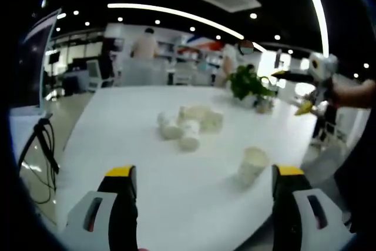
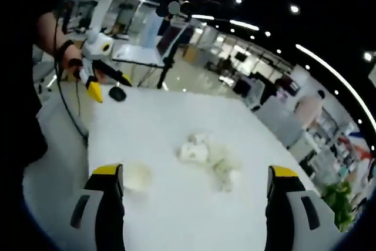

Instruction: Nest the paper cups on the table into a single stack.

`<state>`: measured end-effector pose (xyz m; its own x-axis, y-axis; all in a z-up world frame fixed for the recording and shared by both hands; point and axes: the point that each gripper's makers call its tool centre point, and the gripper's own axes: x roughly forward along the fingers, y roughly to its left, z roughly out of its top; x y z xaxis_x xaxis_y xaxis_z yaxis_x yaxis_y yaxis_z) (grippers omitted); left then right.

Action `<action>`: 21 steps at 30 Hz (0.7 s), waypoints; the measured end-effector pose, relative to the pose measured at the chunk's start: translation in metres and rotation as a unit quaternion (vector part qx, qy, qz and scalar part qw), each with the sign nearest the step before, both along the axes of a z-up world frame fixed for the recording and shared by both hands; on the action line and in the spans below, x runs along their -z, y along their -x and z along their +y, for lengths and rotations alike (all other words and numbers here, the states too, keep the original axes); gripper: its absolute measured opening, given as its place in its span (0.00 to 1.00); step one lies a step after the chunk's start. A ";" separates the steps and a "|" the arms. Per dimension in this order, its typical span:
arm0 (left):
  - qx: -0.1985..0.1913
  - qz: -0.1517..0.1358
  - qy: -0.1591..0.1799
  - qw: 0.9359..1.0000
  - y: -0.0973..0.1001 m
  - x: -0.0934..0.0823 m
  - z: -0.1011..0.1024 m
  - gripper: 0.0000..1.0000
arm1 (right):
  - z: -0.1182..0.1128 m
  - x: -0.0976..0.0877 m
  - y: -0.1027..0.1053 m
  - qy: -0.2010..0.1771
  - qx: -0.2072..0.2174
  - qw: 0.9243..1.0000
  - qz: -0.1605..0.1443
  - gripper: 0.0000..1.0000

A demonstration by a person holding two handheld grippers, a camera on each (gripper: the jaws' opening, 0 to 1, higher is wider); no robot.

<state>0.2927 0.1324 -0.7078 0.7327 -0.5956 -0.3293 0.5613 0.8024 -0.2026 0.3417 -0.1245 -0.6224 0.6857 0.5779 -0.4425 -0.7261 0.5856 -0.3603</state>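
A: On the broad white tabletop point(image 1: 147, 163), near its middle, your loose cluster of white paper cups point(image 1: 189, 125) lies tumbled, most on their sides and touching one another.

B: And the odd one out?

A: A single white paper cup point(image 1: 252, 164) stands upright apart from the cluster, toward your edge of the table. In the right gripper view it sits just beside your inner jaw, with the pile point(image 2: 208, 154) farther out.

B: My claws?

A: Your left yellow-tipped grey gripper point(image 1: 202, 183) has its jaws spread wide — nothing between them, held above the table. Your right yellow-tipped grey gripper point(image 2: 194, 183) is likewise gaping and empty. Each shows in the other's view, raised off the table's side in your hand.

B: Anything else on the table?

A: A leafy green potted plant point(image 1: 248, 82) stands at the far edge — well apart from the cups.
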 end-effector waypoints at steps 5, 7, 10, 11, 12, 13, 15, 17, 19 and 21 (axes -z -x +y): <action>0.010 0.001 -0.003 1.000 -0.001 0.000 -0.002 0.94 | -0.027 -0.004 -0.007 -0.047 0.076 0.996 0.000 1.00; 0.008 -0.002 0.001 1.000 -0.003 -0.004 -0.001 0.94 | -0.034 0.004 -0.003 -0.057 0.098 0.993 0.017 1.00; 0.010 -0.002 0.001 1.000 -0.004 -0.003 0.000 0.94 | -0.040 0.011 0.000 -0.084 0.126 0.988 0.029 1.00; 0.013 -0.003 -0.001 1.000 -0.004 -0.003 -0.001 0.94 | -0.041 0.010 0.001 -0.093 0.126 0.987 0.026 1.00; 0.016 -0.003 -0.002 1.000 -0.003 -0.003 -0.001 0.94 | -0.043 0.013 0.003 -0.095 0.132 0.986 0.027 1.00; 0.018 -0.003 -0.003 1.000 -0.003 -0.002 -0.001 0.94 | -0.045 0.015 0.005 -0.093 0.138 0.986 0.029 1.00; 0.021 -0.002 -0.005 1.000 -0.002 -0.002 -0.001 0.94 | -0.047 0.019 0.008 -0.097 0.143 0.984 0.032 1.00; 0.022 -0.002 -0.005 1.000 -0.002 -0.002 -0.001 0.94 | -0.049 0.024 0.011 -0.102 0.153 0.982 0.040 1.00; 0.023 -0.002 -0.007 1.000 -0.001 -0.003 0.000 0.94 | -0.049 0.029 0.015 -0.111 0.165 0.978 0.056 1.00; 0.025 -0.004 -0.007 1.000 -0.001 -0.004 0.000 0.94 | -0.048 0.028 0.019 -0.122 0.166 0.977 0.055 1.00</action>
